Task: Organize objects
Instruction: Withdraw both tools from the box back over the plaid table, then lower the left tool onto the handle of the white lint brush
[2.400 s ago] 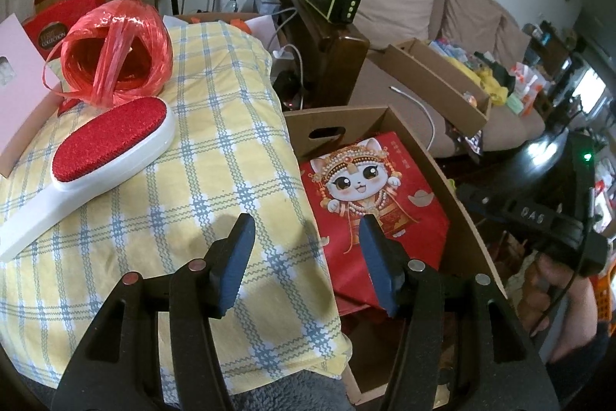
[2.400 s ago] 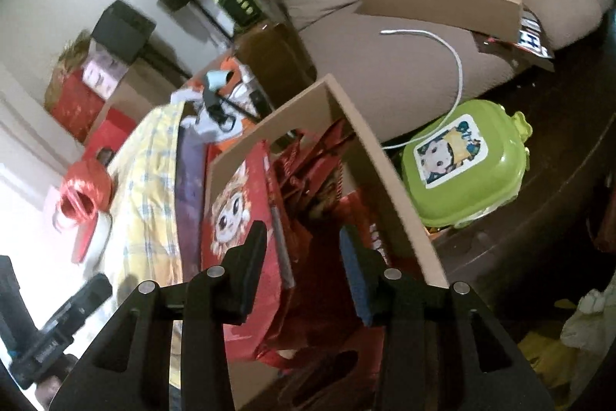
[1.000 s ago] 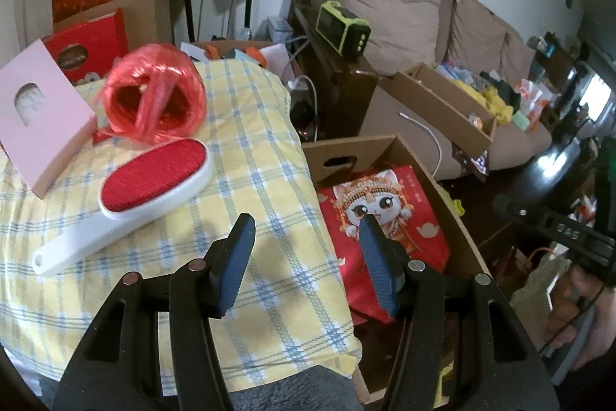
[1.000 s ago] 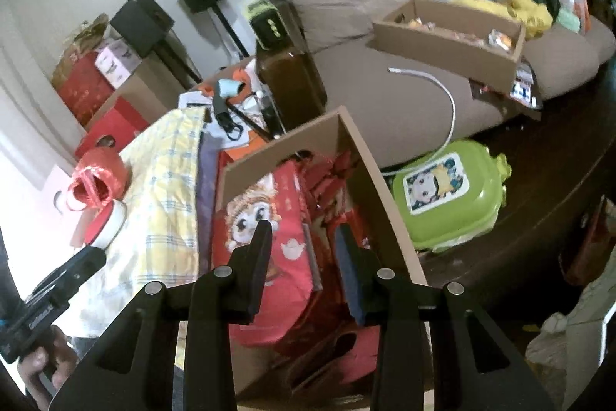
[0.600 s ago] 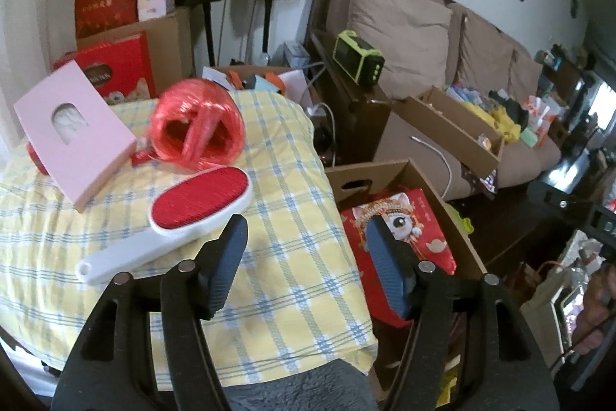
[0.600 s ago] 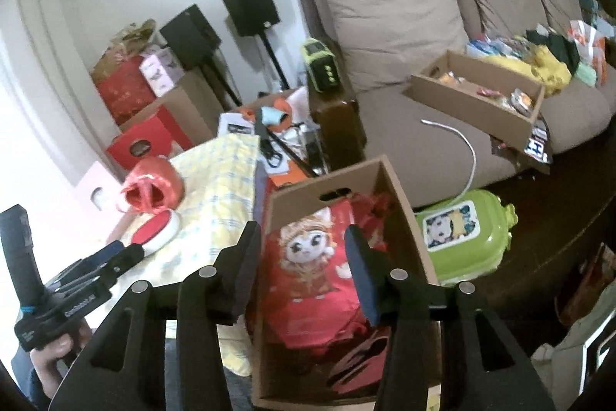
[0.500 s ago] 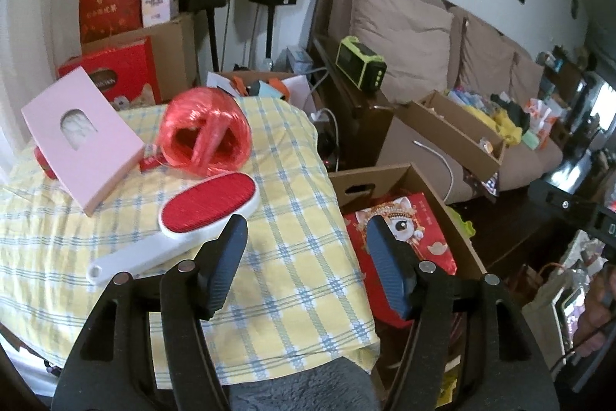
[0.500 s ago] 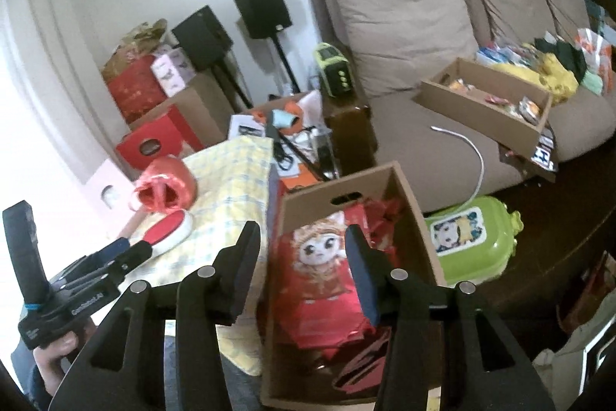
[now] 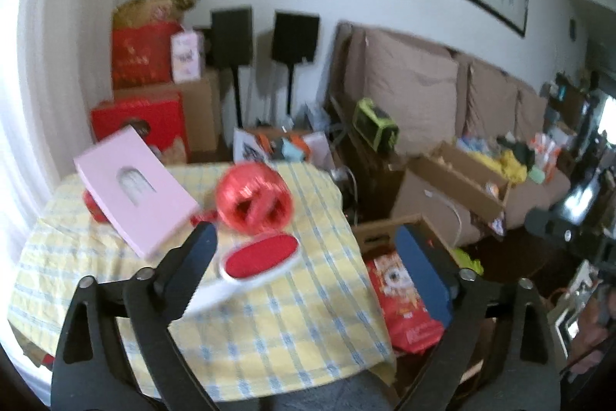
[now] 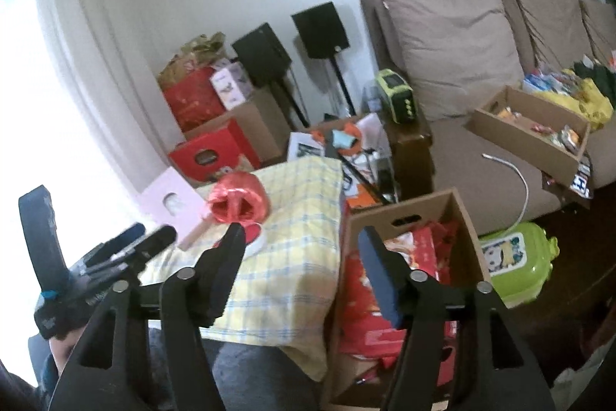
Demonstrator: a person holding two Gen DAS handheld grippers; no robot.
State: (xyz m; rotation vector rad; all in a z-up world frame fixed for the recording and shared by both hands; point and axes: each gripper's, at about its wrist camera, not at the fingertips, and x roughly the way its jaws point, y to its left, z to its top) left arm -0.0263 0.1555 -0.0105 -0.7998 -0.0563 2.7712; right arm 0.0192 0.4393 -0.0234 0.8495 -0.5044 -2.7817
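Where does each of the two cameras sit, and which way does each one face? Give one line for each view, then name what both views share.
Left wrist: sits on the left gripper, looks down across the checked table; its own open fingers show.
Right wrist: sits on the right gripper, faces the cardboard box beside that table; its open fingers and the left gripper in a hand show.
Shared: red twine ball, pink box, sofa.
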